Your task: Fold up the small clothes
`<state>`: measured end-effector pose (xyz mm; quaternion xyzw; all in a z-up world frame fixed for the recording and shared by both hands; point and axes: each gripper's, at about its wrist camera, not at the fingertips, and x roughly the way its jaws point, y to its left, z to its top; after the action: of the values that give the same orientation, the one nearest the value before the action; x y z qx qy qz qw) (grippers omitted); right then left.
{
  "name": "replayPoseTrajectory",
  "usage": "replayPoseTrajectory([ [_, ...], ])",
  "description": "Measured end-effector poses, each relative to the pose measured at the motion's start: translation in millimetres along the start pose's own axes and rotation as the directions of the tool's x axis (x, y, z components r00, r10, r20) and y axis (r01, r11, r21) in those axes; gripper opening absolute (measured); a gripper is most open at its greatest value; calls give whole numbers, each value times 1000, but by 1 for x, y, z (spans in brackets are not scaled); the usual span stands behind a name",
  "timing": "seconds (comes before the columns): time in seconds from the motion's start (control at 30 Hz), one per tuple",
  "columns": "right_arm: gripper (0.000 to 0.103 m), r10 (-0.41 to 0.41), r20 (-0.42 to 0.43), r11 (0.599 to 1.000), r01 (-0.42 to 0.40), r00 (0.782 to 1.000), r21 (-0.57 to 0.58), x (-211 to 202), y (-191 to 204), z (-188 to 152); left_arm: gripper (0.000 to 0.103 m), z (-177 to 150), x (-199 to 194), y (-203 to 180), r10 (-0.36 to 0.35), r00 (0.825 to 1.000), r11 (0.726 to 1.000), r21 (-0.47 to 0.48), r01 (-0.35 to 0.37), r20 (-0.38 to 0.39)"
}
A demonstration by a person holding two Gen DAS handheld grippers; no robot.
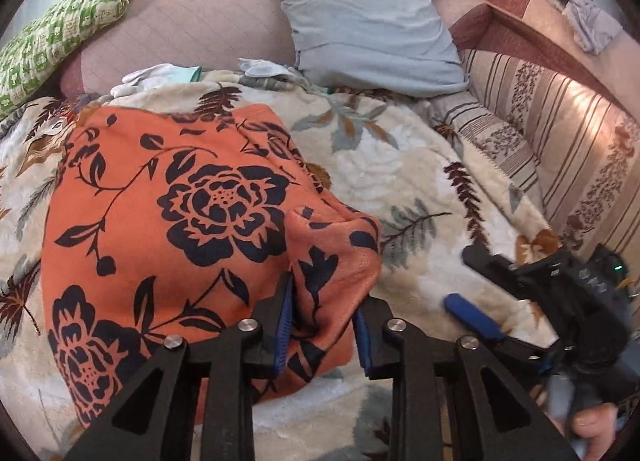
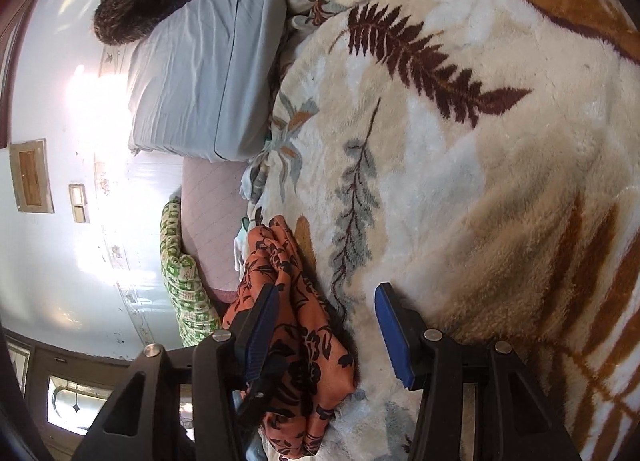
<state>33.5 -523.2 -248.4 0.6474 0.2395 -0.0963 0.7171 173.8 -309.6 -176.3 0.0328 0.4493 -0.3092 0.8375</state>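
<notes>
An orange garment with black flowers (image 1: 192, 205) lies on a cream leaf-pattern blanket (image 1: 420, 181). Its near right corner is raised in a fold. My left gripper (image 1: 324, 325) has its blue-padded jaws apart around that raised fold, the cloth between them but not pinched. My right gripper shows in the left wrist view (image 1: 472, 281) to the right, open and empty, a hand on its handle. In the right wrist view, tilted sideways, the right gripper (image 2: 328, 333) is open beside the garment (image 2: 296, 321) on the blanket (image 2: 480, 181).
A grey-blue pillow (image 1: 360, 17) and a pink cushion (image 1: 192, 25) lie at the back. A green patterned cloth (image 1: 60, 29) is at the far left. White gloves (image 1: 160, 75) sit at the blanket's far edge. A striped sofa back (image 1: 560, 141) runs along the right.
</notes>
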Motion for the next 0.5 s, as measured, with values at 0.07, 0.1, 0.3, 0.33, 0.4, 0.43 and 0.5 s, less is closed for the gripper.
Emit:
replayPoseTrajectory([
  [0.07, 53, 9, -7, 1000, -9, 1000, 3, -1, -1, -3, 42, 1, -15, -7, -9, 1000, 999, 35, 8, 23],
  [0.1, 53, 10, -8, 1000, -10, 1000, 3, -2, -1, -3, 51, 2, -27, -12, -3, 999, 998, 63, 1, 41],
  [0.3, 53, 3, -25, 1000, -4, 1000, -23, -6, -1, -6, 66, 21, -70, -16, 53, 986, 994, 84, -67, 156],
  [0.33, 53, 0, -28, 999, -1, 1000, -35, -6, 0, -6, 67, 24, -74, -9, 85, 981, 993, 61, -97, 172],
  [0.4, 53, -4, -32, 998, 2, 999, -65, -8, 3, -7, 67, 27, -74, 11, 168, 970, 985, 1, -171, 173],
  [0.43, 53, -3, -33, 997, 1, 999, -76, -10, 4, -7, 66, 27, -72, 20, 201, 966, 980, -24, -200, 166],
  [0.5, 53, -4, -37, 996, 0, 999, -92, -11, 5, -6, 66, 22, -62, 44, 289, 949, 956, -83, -280, 128],
])
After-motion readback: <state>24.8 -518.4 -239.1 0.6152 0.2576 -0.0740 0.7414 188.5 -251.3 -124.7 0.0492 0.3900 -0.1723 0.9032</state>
